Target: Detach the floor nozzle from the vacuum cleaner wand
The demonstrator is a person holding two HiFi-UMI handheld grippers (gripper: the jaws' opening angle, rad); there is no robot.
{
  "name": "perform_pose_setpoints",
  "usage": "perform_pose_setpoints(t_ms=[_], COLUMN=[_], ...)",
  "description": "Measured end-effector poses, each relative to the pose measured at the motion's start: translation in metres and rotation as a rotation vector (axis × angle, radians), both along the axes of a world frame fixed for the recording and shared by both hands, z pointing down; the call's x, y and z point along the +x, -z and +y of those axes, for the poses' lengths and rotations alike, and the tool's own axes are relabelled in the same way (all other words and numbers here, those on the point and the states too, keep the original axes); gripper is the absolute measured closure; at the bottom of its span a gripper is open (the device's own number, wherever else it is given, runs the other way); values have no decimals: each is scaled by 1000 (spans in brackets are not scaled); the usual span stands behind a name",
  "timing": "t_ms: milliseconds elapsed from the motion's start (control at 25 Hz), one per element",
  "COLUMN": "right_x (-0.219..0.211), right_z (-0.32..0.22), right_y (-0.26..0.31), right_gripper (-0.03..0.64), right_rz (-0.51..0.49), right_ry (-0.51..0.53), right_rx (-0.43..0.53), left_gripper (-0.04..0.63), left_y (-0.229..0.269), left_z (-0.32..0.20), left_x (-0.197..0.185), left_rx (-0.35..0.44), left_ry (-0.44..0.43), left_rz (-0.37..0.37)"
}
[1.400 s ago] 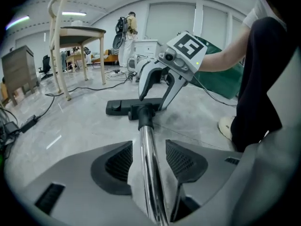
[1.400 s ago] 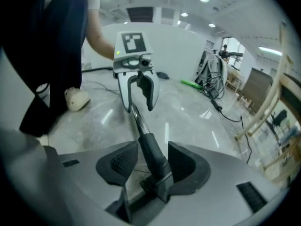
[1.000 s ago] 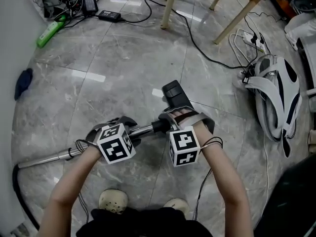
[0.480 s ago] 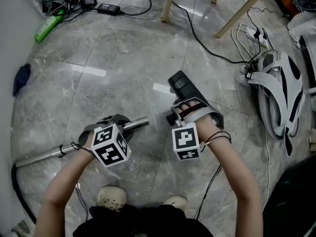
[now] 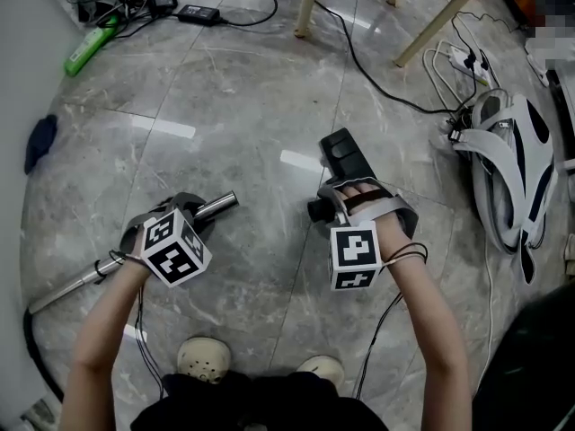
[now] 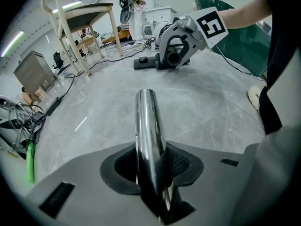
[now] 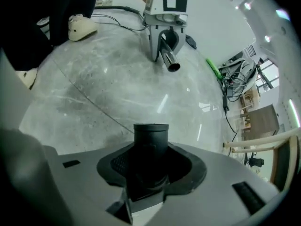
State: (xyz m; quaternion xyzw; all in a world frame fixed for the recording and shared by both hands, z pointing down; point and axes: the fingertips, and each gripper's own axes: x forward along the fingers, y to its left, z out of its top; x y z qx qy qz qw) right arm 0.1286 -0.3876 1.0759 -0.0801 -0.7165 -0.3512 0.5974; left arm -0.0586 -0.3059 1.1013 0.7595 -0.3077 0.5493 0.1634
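While the wand (image 6: 149, 135) is clamped in the left gripper (image 5: 190, 208), whose jaws have just been closing on it, the nozzle (image 5: 346, 156) is gripped at its neck by the right gripper (image 5: 334, 206). Wand and nozzle are separated, the nozzle's head lying farthest out over the floor (image 5: 252, 106).

1. Both bare forearms reach forward and down from the bottom of the head view. The left arm (image 5: 103, 321) angles out to the left and the right arm (image 5: 431, 321) to the right.
2. The left gripper (image 5: 190, 210) points steeply down. Its jaws have just been closing, and the pads clamp the wand (image 5: 220, 205) between them.
3. The right gripper (image 5: 334, 205) also points steeply down. Its jaws grip the neck of the nozzle (image 5: 346, 155).
4. The two grippers are well apart, and each one's marker cube faces up.
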Motion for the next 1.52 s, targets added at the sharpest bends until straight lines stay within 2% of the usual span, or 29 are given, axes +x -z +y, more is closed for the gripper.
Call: perform_pose_setpoints(t_ms=[360, 480, 520, 600, 640, 840, 1040, 1080, 1120, 1160, 1200, 1240, 1280, 1320, 1440, 1520], right_x=[-51, -63, -67, -76, -80, -87, -70, -63, -55, -46, -37, -29, -22, -15, -6, -4], right_z=[39, 47, 49, 55, 58, 63, 66, 66, 64, 62, 61, 60, 60, 61, 72, 81], right_y=[13, 19, 24, 40, 51, 114, 148, 152, 155, 158, 161, 162, 163, 162, 157, 157], right_gripper=[443, 441, 416, 348, 345, 345, 350, 361, 419, 516, 571, 583, 597, 600, 600, 601], right_rz=[-101, -176, -215, -306, -362, -691, -1056, -1133, -1211, -1291, -1366, -1431, -1481, -1516, -1546, -1536], right_ry=[110, 126, 113, 65, 33, -219, -548, -624, -698, -769, -832, -887, -936, -980, -1048, -1038], right_rx=[-56, -42, -50, -101, -135, -353, -661, -720, -770, -811, -849, -881, -905, -922, -941, -882], left_gripper=[465, 464, 436, 305, 273, 268, 275, 308, 374, 431, 473, 522, 573, 584, 584, 584], left_y=[-2, 1, 4, 19, 30, 97, 137, 140, 144, 147, 151, 155, 158, 161, 165, 169], left_z=[-6, -5, -4, -4, -5, -10, -3, -1, 1, 3, 5, 7, 10, 12, 18, 22], left_x=[-6, -5, -4, 2, 4, 17, 36, 40, 43, 47, 50, 52, 55, 57, 63, 66], left_rx=[32, 51, 60, 83, 102, 244, 406, 432, 457, 477, 492, 503, 510, 513, 521, 541], left_ry=[6, 14, 18, 40, 55, 164, 265, 290, 316, 342, 368, 392, 412, 428, 446, 440], left_rz=[-35, -40, -26, 40, 83, 290, 500, 531, 565, 607, 655, 706, 753, 789, 826, 838])
